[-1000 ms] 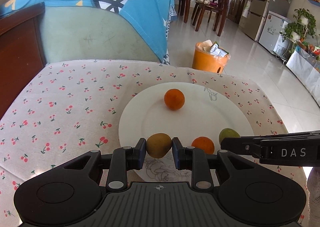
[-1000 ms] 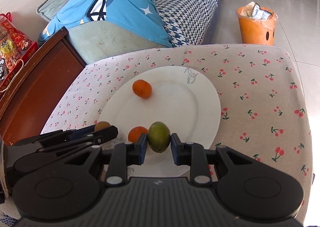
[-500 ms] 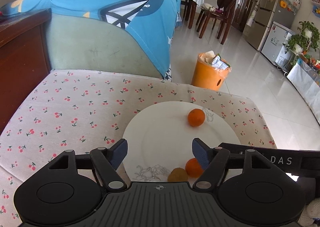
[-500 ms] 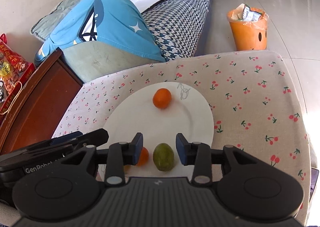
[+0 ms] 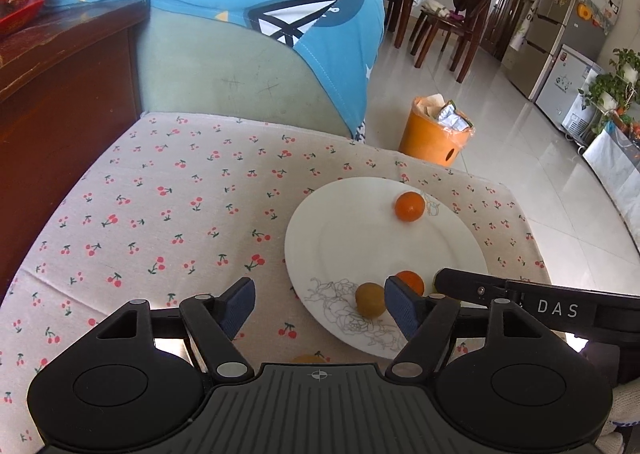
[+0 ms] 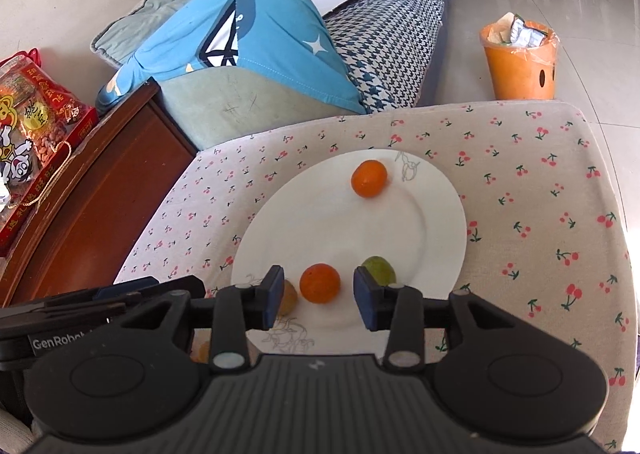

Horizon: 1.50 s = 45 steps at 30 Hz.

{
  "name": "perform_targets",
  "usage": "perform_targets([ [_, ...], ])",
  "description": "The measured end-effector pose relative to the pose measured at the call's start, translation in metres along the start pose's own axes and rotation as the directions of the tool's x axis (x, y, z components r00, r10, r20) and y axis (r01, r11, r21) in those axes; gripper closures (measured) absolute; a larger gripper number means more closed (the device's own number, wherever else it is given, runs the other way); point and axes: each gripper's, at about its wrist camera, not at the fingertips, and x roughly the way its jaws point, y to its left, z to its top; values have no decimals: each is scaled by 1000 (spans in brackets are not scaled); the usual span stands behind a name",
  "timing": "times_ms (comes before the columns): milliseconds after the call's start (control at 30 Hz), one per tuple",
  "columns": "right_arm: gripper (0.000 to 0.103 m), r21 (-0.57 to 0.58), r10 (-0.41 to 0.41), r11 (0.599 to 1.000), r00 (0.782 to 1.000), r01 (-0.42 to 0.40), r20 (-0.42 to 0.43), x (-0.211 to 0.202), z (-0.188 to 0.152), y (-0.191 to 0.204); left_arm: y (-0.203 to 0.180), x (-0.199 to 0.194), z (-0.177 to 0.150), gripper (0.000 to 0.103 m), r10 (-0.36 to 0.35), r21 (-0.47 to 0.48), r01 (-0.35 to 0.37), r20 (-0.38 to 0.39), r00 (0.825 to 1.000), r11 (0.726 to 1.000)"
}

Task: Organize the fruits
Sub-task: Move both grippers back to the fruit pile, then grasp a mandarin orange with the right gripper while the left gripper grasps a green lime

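Observation:
A white plate [image 5: 352, 238] [image 6: 320, 222] lies on the cherry-print cloth. On it are a far orange [image 5: 409, 206] [image 6: 369, 178], a near orange [image 5: 412, 280] [image 6: 320, 283], a brown kiwi [image 5: 370, 305] [image 6: 289, 297] and a green fruit [image 6: 380, 269]. My left gripper [image 5: 320, 308] is open and empty, back from the plate's near-left rim, the kiwi by its right finger. My right gripper [image 6: 319, 303] is open and empty just behind the near orange. Another yellow-orange fruit [image 5: 308, 359] [image 6: 203, 350] lies on the cloth, mostly hidden under the grippers.
A wooden cabinet [image 5: 60, 94] stands left with a red snack bag [image 6: 32, 126] on it. A sofa with a blue cloth [image 5: 260, 14] is behind the table. An orange waste bin [image 5: 436, 134] stands on the floor beyond the table's far edge.
Both grippers let go of their fruits, the kiwi and the green fruit, opened, and pulled back and up from the plate. The left one shifted left.

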Motion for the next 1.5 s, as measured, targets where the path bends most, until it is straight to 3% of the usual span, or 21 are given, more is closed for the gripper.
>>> perform_targets([
  [133, 62, -24, 21, 999, 1000, -21, 1, -7, -7, 9, 13, -15, -7, 23, 1, -10, 0, 25, 1000, 1000],
  [567, 62, -62, 57, 996, 998, -59, -34, -15, -43, 28, 50, -35, -26, 23, 50, -59, -50, 1, 999, 997],
  [1233, 62, -227, 112, 963, 982, -145, -155, -8, -108, 73, 59, -48, -51, 23, 110, -8, -110, -31, 993, 994],
  [1500, 62, -328, 64, 939, 989, -104, -132, -2, -115, 84, 56, -48, -60, 23, 105, -24, -106, -47, 993, 994],
])
